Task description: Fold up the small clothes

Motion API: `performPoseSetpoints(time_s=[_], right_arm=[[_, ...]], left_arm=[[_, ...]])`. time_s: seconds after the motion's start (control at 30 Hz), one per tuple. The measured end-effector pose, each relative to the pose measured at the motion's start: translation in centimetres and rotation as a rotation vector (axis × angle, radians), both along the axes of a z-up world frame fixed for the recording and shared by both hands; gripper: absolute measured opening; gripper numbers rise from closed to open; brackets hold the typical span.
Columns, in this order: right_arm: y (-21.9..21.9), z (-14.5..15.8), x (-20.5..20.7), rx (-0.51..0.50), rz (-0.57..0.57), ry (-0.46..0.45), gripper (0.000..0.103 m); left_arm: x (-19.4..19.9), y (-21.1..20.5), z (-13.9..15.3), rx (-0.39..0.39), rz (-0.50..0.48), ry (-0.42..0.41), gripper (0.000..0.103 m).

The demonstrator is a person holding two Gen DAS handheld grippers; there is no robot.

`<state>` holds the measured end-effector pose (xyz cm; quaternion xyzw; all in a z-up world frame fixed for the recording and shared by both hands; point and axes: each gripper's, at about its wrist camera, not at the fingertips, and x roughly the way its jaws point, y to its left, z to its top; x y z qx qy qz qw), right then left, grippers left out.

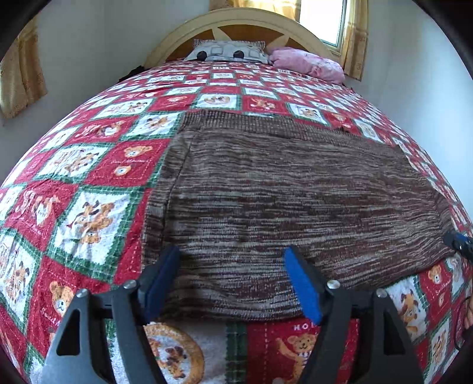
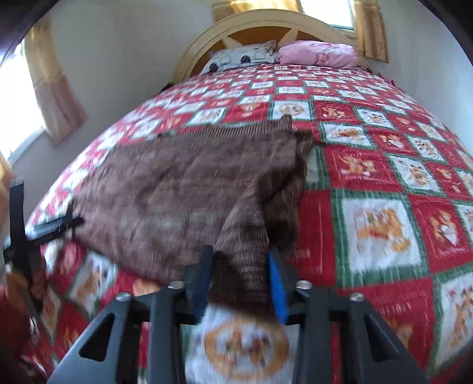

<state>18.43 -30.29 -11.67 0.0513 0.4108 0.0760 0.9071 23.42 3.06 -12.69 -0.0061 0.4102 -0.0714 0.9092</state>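
A brown knitted garment (image 1: 280, 192) lies spread flat on the quilt. My left gripper (image 1: 233, 283) is open, its blue pads straddling the garment's near edge without pinching it. In the right wrist view the same garment (image 2: 177, 189) has its right part lifted. My right gripper (image 2: 241, 280) is shut on a bunched strip of it (image 2: 245, 236), raised off the bed. The right gripper's tip shows at the left wrist view's right edge (image 1: 458, 242). The left gripper shows at the right wrist view's left edge (image 2: 20, 227).
The bed is covered by a red, white and green teddy-bear quilt (image 1: 88, 183). A grey patterned pillow (image 1: 227, 51) and a pink pillow (image 1: 307, 63) lie by the arched wooden headboard (image 1: 236, 20). Walls and curtained windows surround the bed.
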Motion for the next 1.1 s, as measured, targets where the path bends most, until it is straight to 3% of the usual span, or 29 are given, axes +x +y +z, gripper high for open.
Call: performPoseSetpoints(time_s=[0.03,0.1,0.27,0.5,0.57,0.63,0.7,0.77,0.83,0.9,1.0,1.1], right_arm=[[0.1,0.0,-0.6,-0.015,0.007,0.005,0.013],[-0.2,0.2,-1.5,0.004,0.011,0.012,0.012],[-1.5,-0.1,-2.8,0.053,-0.039,0.013,0.012],[-2.6,1.1,-4.1,0.027,-0.124,0.050,0.012],[-2.0,2.4,-5.0,-0.049,-0.154,-0.009,0.012],[-0.6,4.5,-5.6,-0.151,-0.183,-0.133,0.015],[0.5,5.7,-5.3,-0.139,-0.170,-0.198,0.015],[1.9,5.9,-3.5,-0.064,-0.124,-0.189,0.015],[3.5,4.8,-1.6,-0.068,-0.099,-0.148,0.015],[4.7,3.3,-0.3,-0.098,-0.092,-0.108,0.015],[5.2,0.2,0.5,-0.096,-0.098,-0.025,0.015],[4.2,-0.7,-0.5,-0.040,-0.105,-0.050,0.015]], left_arm=[[0.0,0.2,0.0,-0.013,-0.002,0.000,0.077],[0.0,0.7,0.1,-0.048,-0.003,-0.002,0.077],[-0.1,1.6,0.1,-0.133,-0.008,-0.003,0.078],[-2.0,2.8,0.8,-0.159,0.020,-0.014,0.078],[-3.2,3.2,1.0,-0.118,0.044,-0.022,0.079],[-3.7,3.9,1.3,-0.091,0.076,-0.027,0.079],[-3.7,5.0,1.8,-0.129,0.111,-0.031,0.079],[-3.2,5.9,2.4,-0.169,0.143,-0.037,0.079],[-2.5,5.9,2.8,-0.144,0.165,-0.047,0.079],[-1.6,5.4,2.7,-0.060,0.183,-0.052,0.079],[-0.5,5.1,0.9,0.023,0.200,-0.001,0.079],[-0.5,5.3,-0.2,0.033,0.209,0.023,0.080]])
